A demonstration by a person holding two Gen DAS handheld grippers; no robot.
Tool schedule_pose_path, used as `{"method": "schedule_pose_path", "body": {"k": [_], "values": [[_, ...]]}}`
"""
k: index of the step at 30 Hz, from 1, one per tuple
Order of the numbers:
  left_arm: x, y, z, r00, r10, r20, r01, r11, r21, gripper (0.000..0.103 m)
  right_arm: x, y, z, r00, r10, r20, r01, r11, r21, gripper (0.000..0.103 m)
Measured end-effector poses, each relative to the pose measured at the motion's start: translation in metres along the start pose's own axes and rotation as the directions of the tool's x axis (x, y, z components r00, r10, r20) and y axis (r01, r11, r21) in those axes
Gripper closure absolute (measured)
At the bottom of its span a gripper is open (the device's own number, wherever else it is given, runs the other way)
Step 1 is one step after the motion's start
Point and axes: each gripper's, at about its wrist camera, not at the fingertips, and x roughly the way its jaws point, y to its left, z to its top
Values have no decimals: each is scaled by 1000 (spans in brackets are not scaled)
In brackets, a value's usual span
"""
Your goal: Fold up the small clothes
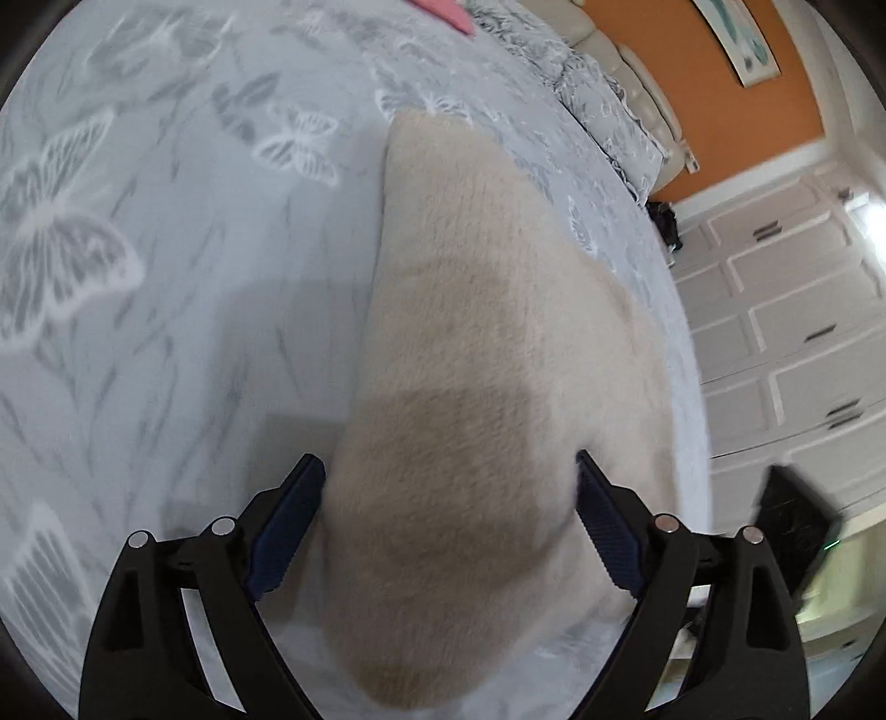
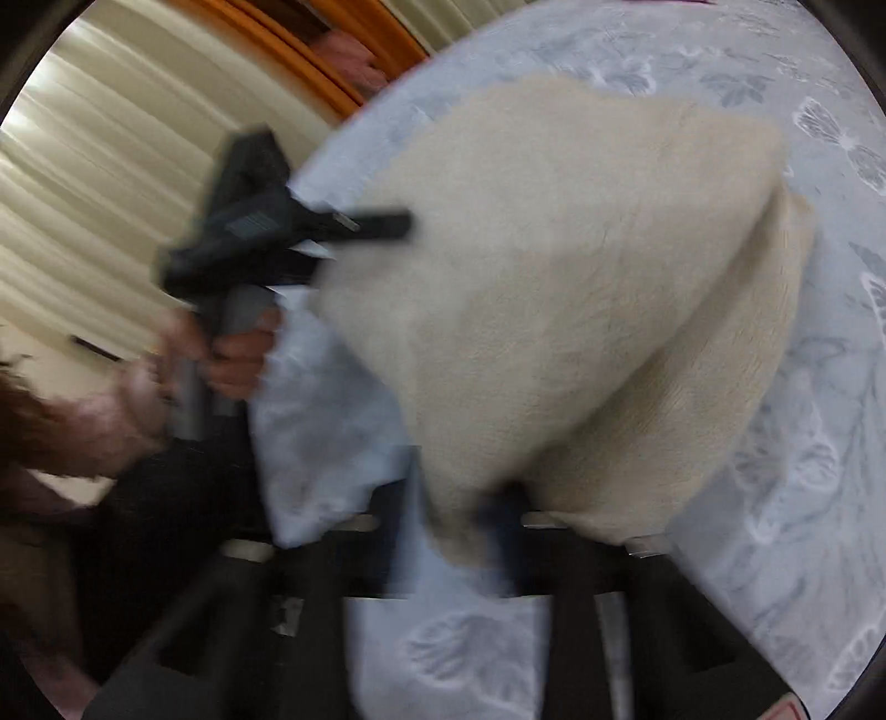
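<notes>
L gripper (image 1: 449, 471): jaws wide apart, straddling cream knit (image 1: 470, 354), no pinch, prob released so it lies flat | R gripper (image 2: 501, 515): blurred, jaws look clamped on knit's near edge, prob to drag the fold | knit on bed (image 1: 166, 277), partly doubled over | fold looks midway

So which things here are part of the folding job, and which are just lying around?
Part of the job:
- cream fuzzy garment
- left gripper, jaws wide open around the garment's near end
- right gripper, closed on the garment's edge

Just lying about:
- butterfly-print bedspread
- pink item at the bed's far edge
- white cabinets
</notes>
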Motion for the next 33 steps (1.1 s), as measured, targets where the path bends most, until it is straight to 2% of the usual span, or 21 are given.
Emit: {"method": "schedule_pose_path", "body": {"k": [3, 4, 6, 7, 9, 10, 11, 12, 13, 14, 16, 19, 20, 21, 22, 24, 26, 28, 29, 31, 33], "values": [[4, -3, 0, 1000, 5, -4, -4, 1000, 19, 11, -37, -14, -12, 988, -28, 150, 17, 997, 74, 91], [7, -4, 0, 1000, -9, -12, 10, 1000, 13, 11, -38, -24, -19, 982, -120, 143, 103, 988, 118, 92], [10, -8, -2, 1000, 4, -15, -4, 1000, 29, 11, -27, -47, -41, 925, -380, 29, 366, 907, 208, 99], [11, -9, -4, 1000, 17, -11, -16, 999, 42, 11, -28, -52, -48, 904, -427, 16, 412, 880, 238, 99], [10, -13, -7, 1000, 30, -3, -30, 998, 63, 10, -39, -49, -61, 885, -459, 78, 411, 849, 331, 96], [10, -14, -7, 999, 33, -2, -33, 997, 64, 10, -52, -39, -63, 868, -469, 163, 382, 840, 386, 93], [10, -15, -7, 999, 32, -2, -32, 998, 59, 10, -61, -30, -62, 848, -478, 229, 352, 831, 432, 78], [10, -14, -6, 1000, 28, -2, -28, 998, 49, 10, -65, -24, -59, 839, -475, 267, 322, 827, 462, 34], [10, -14, -6, 1000, 24, -1, -24, 999, 40, 10, -67, -18, -52, 823, -483, 298, 299, 815, 497, 13], [10, -12, -6, 1000, 23, 1, -23, 999, 37, 10, -65, -14, -43, 809, -489, 328, 276, 807, 523, 5], [11, -13, -7, 1000, 27, 5, -27, 999, 42, 9, -54, -13, -23, 819, -473, 323, 255, 806, 535, 5], [6, -9, -11, 1000, 25, 6, -25, 999, 47, 9, -22, -20, 8, 819, -524, 234, 331, 764, 554, 5], [5, -9, -13, 1000, 21, 3, -21, 999, 46, 9, -12, -23, 14, 822, -532, 203, 350, 753, 557, 12], [5, -7, -13, 1000, 16, 2, -16, 999, 45, 9, 1, -26, 16, 829, -529, 179, 358, 750, 556, 45], [5, -7, -12, 1000, 9, -1, -9, 999, 48, 10, 7, -25, 19, 825, -541, 162, 376, 741, 556, 61], [2, -11, -7, 1000, -21, 10, 20, 997, 73, 34, 1, -7, 24, 801, -549, 238, 364, 762, 535, 76], [-11, -19, -3, 998, -32, 61, 23, 989, 143, 46, -16, 27, 29, 765, -526, 371, 321, 812, 488, 78], [-23, -23, 1, 992, -53, 117, 30, 981, 192, 48, -24, 38, 34, 733, -511, 449, 305, 836, 456, 78], [-25, -22, 2, 990, -55, 133, 28, 980, 196, 48, -22, 38, 34, 731, -511, 452, 306, 837, 453, 76], [-21, -15, 5, 991, -16, 130, -7, 985, 175, 46, 2, 6, 33, 753, -572, 325, 382, 782, 493, 70], [-12, -6, 5, 994, 40, 101, -54, 988, 142, 32, 24, -20, 19, 747, -640, 181, 470, 700, 538, 58]]}}
